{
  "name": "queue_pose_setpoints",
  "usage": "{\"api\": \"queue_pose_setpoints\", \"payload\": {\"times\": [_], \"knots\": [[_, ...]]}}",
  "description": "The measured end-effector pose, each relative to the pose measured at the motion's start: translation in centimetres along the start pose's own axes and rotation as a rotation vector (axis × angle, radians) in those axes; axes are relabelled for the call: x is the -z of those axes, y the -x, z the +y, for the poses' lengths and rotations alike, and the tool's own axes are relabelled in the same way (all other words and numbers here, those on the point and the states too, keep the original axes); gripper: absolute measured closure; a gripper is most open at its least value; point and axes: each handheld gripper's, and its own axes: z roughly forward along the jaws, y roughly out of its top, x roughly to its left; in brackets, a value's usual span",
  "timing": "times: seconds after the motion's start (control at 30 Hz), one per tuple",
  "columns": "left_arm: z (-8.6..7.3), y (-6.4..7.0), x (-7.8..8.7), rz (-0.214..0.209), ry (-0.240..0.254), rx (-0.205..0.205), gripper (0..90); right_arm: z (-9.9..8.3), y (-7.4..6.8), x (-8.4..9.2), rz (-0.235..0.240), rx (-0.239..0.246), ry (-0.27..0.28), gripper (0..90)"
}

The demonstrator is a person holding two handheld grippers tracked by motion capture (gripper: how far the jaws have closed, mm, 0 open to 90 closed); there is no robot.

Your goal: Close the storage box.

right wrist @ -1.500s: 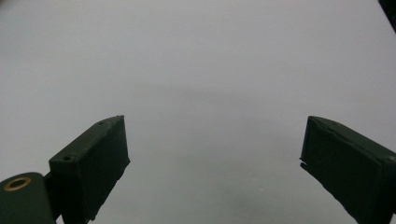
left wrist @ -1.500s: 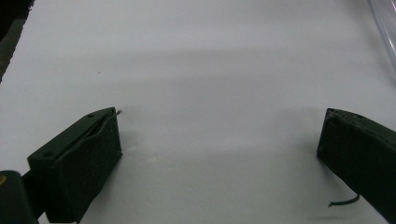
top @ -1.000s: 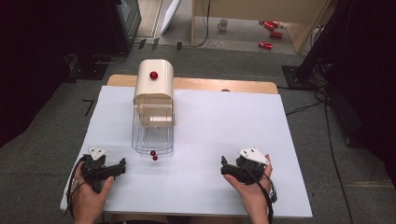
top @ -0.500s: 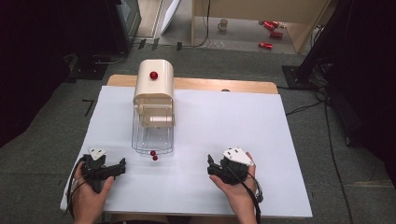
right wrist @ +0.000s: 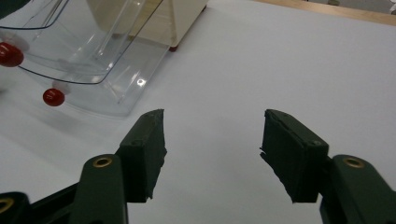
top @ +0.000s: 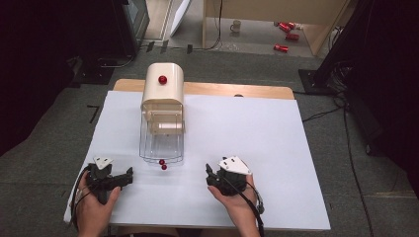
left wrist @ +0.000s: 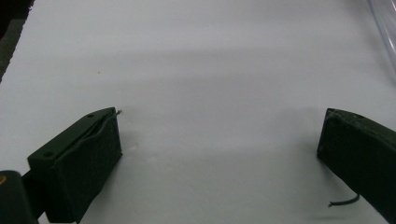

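A cream rounded box (top: 162, 94) with a red knob (top: 162, 79) on top stands at the back left of the white table (top: 257, 133). A clear plastic bin (top: 161, 140) juts out from its front, with two small red knobs (top: 162, 164) at its near edge. My right gripper (top: 211, 173) sits near the front edge, to the right of the bin, angled toward it. Its jaws have just been closing and stand half apart with nothing between them (right wrist: 212, 123). The bin (right wrist: 93, 60) and a red knob (right wrist: 53, 97) lie ahead to its left. My left gripper (top: 113, 173) rests at the front left, wide open and empty (left wrist: 219, 126).
A wooden tabletop edge (top: 237, 90) shows behind the white sheet. On the floor beyond lie red cans (top: 281, 48) and a mug (top: 236, 25). Dark equipment stands at both sides. The right half of the white sheet is bare.
My right hand has slid left along the front of the table, toward the clear bin. The left hand has stayed where it was.
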Motion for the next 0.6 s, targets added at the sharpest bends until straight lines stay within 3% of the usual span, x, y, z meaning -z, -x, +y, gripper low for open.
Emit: {"api": "queue_pose_setpoints", "payload": {"times": [0.1, 0.2, 0.6], "knots": [[0.0, 0.0, 0.0, 0.0, 0.0, 0.0, 0.0, 0.0, -0.6, -0.2, 0.016, 0.026, -0.005, 48.0], [0.0, 0.0, 0.0, 0.0, 0.001, 0.001, 0.0, 0.1, -1.3, -0.5, 0.05, 0.012, -0.014, 51.8], [0.0, 0.0, 0.0, 0.0, 0.001, 0.001, 0.0, 0.5, -3.5, -1.2, 0.114, 0.02, -0.015, 57.5]]}}
